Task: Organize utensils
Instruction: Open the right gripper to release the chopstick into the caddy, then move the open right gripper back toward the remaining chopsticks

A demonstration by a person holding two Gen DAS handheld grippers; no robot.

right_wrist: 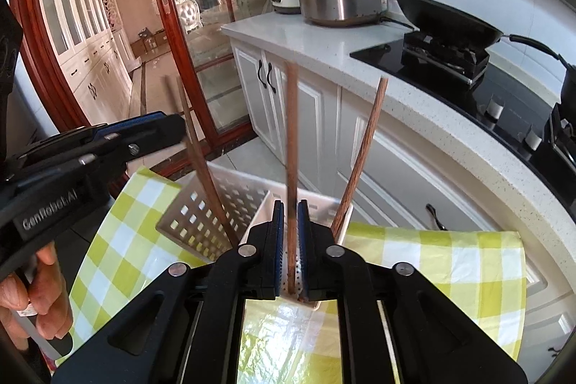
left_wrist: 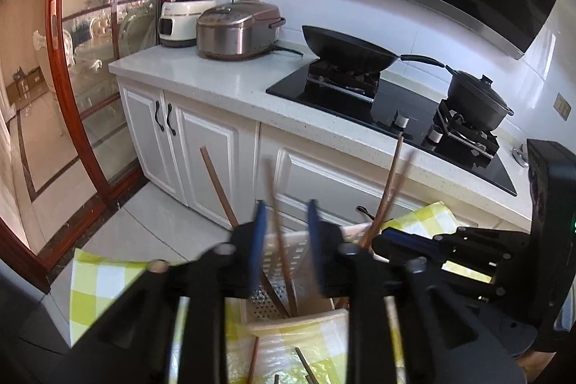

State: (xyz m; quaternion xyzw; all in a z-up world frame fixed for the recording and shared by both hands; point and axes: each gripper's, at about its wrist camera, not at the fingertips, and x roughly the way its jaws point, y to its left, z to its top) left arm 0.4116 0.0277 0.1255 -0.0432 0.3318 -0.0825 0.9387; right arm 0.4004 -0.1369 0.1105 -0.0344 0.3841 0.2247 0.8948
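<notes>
The left gripper [left_wrist: 288, 240], low centre of its view, had its blue pads apart w/ a blurred brown chopstick [left_wrist: 279, 233] loose between them, not pressed, its lower end down in the white slotted holder [left_wrist: 288, 252] on the yellow-checked cloth [left_wrist: 97, 290]. The right gripper [right_wrist: 289, 240], bottom centre of its own view, was nearly closed w/ an upright chopstick [right_wrist: 291, 146] in the narrow gap; whether the pads actually pinched it I couldn't tell. Two more chopsticks [right_wrist: 201, 164] leaned out of the holder either side, w/ the counter and cupboards behind, upper right.
</notes>
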